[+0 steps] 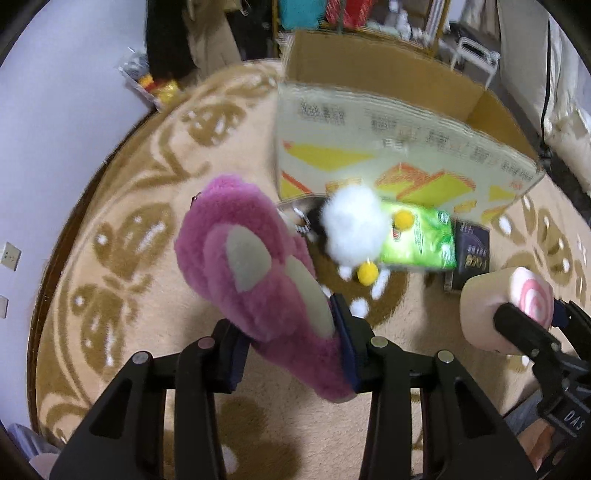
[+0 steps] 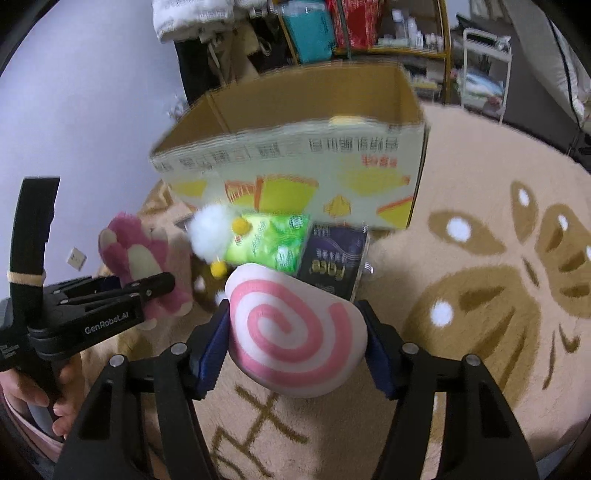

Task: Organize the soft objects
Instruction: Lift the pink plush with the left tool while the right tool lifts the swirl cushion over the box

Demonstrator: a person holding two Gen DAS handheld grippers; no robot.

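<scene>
My left gripper [image 1: 291,332] is shut on a fluffy magenta plush [image 1: 243,258] with beige foot pads, held above the carpet. From the right wrist view that plush [image 2: 122,251] hangs at the left in the same gripper [image 2: 155,286]. My right gripper [image 2: 295,332] is shut on a white cushion with a pink spiral [image 2: 291,325], its blue pads pressing both sides. The cushion [image 1: 509,306] also shows at the right of the left wrist view. A white fluffy toy with yellow pompoms [image 1: 354,229] lies on the carpet before an open cardboard box [image 1: 388,158].
A green snack bag [image 2: 273,240] and a dark packet [image 2: 336,262] lie by the box's front wall [image 2: 295,173]. Beige patterned carpet [image 2: 498,258] covers the floor. Shelves with clutter [image 2: 332,29] stand behind the box. A hand [image 2: 62,402] holds the left gripper.
</scene>
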